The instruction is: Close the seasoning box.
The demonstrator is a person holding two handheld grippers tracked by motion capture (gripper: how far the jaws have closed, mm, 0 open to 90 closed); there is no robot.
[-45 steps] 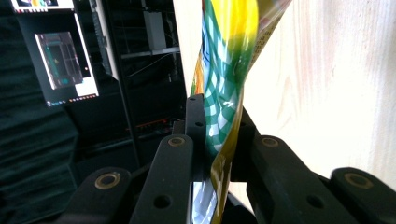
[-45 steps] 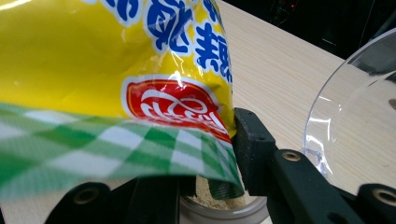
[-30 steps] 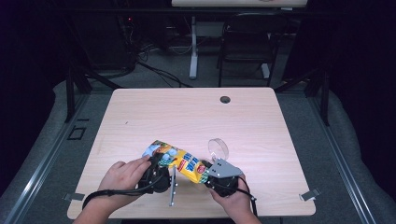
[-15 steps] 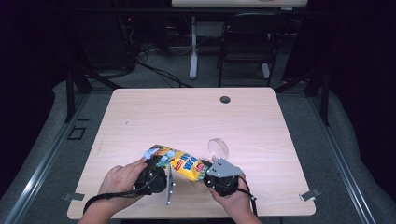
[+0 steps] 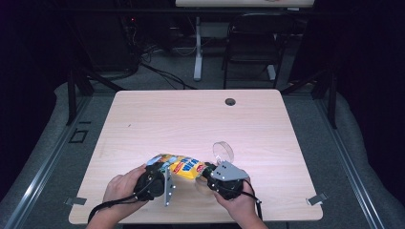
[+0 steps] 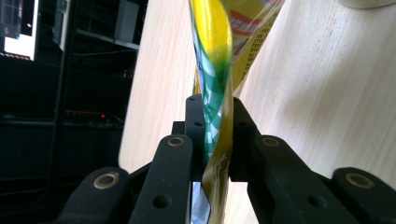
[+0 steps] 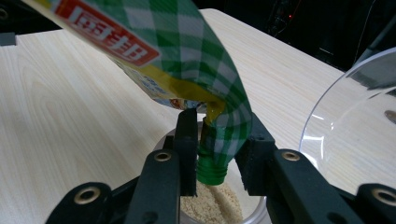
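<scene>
A yellow and green checked pouch (image 5: 184,167) is held between both grippers near the table's front edge. My left gripper (image 5: 160,171) is shut on the flat bottom seam of the pouch (image 6: 219,46), its jaws (image 6: 217,121) pinching the foil. My right gripper (image 5: 210,175) is shut on the pouch's neck (image 7: 224,116), just above the green screw spout (image 7: 212,170). The spout points down into a small round container (image 7: 254,210) of pale beige granules, right below the right jaws.
A clear round lid (image 5: 223,151) stands on edge just beyond the right gripper, close at the right in the right gripper view (image 7: 355,121). The light wooden table (image 5: 191,119) has a dark cable hole (image 5: 230,101) at the back. Desks and chairs stand behind.
My left hand has come down and toward the front edge, lowering the pouch's bottom end. The right hand and the spout have stayed put.
</scene>
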